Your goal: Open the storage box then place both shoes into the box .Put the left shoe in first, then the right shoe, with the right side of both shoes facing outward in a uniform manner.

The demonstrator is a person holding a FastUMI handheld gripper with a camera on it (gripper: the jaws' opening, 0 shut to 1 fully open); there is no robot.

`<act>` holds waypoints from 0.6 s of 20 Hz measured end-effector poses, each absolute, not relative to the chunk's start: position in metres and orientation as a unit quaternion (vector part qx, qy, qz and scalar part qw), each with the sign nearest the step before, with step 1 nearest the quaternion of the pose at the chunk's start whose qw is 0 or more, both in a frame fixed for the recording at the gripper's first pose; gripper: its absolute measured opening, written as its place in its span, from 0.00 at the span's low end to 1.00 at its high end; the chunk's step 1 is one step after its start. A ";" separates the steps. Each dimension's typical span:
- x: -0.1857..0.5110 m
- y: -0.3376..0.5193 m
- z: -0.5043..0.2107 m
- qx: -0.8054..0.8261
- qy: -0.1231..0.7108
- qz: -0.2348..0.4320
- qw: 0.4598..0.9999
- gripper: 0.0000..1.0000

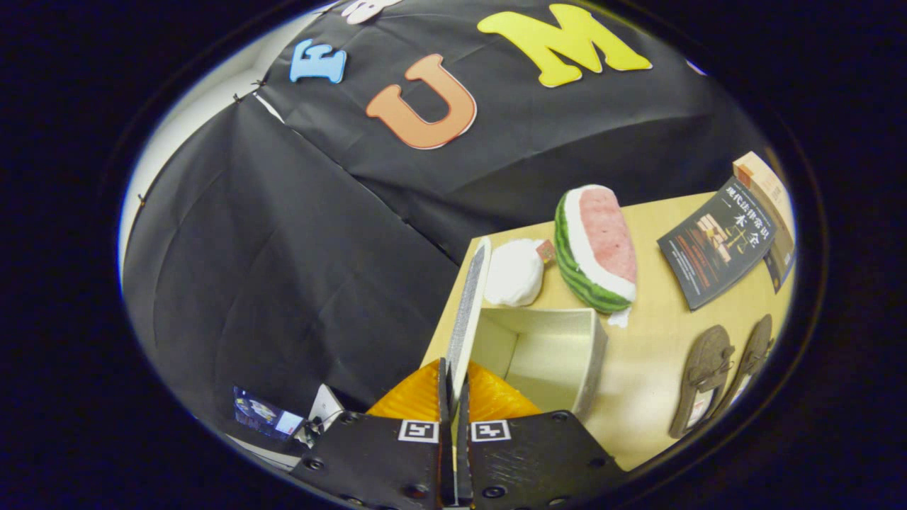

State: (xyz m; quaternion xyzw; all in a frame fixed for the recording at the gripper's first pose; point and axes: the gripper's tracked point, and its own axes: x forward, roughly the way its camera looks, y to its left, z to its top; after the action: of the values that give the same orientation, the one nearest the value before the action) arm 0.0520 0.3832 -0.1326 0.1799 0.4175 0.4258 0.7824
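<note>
Two fingers of the gripper (453, 386) were seen drawn close together, and the near edge of the lid (468, 312) of the storage box (560, 354) was pinched between them. The lid was held raised on edge, upright beside the box's left wall, so that the pale interior of the box lay open just ahead of the fingers and to their right. The box was set near the corner of a light wooden table (652, 354). Beyond the box, a white plush item (514, 273) and a watermelon-slice plush (595, 248) were placed side by side, touching or nearly so. Further right, a dark book (716, 241) was laid flat, with a second book (769, 195) partly under it. Both shoes (723, 375) were left on the table, well to the right of the box, lying side by side.
</note>
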 end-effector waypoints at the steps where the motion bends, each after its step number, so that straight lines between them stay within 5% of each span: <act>1: 0.051 0.392 -0.128 0.181 0.414 0.429 0.782 0.02; 6: 0.041 0.440 -0.104 0.175 0.391 0.443 0.787 0.05; 12: 0.009 0.487 -0.097 0.122 0.363 0.474 0.793 0.26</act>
State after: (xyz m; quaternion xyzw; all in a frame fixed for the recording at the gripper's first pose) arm 0.0095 0.4866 -0.0970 0.1217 0.3634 0.4739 0.7928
